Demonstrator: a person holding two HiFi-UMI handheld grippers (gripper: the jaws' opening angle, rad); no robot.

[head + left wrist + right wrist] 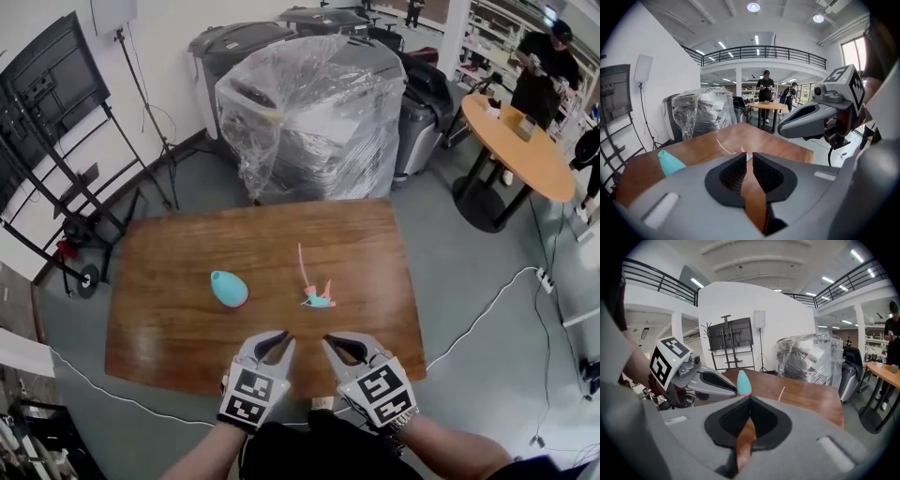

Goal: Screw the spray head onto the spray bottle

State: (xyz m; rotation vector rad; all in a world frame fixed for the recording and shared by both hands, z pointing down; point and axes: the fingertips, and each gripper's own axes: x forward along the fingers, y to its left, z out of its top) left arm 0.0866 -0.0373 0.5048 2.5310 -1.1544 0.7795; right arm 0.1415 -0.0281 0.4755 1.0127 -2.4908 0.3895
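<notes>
A teal spray bottle [229,288] lies on its side on the wooden table [187,328], left of centre. To its right lies the spray head [318,299], teal with a long pink dip tube. Both grippers hover at the table's near edge, short of the two parts. My left gripper [282,338] shows a narrow slit between its jaws in the left gripper view [749,156], with nothing in it. My right gripper [330,342] has its jaws touching [750,400] and holds nothing. The bottle [744,383] shows past the right jaws, beside the left gripper [727,388].
A plastic-wrapped machine [309,112] stands beyond the table's far edge. A screen stand [47,112] is at the left. At the far right a person stands at a round table [520,141]. A white cable [487,309] runs over the floor.
</notes>
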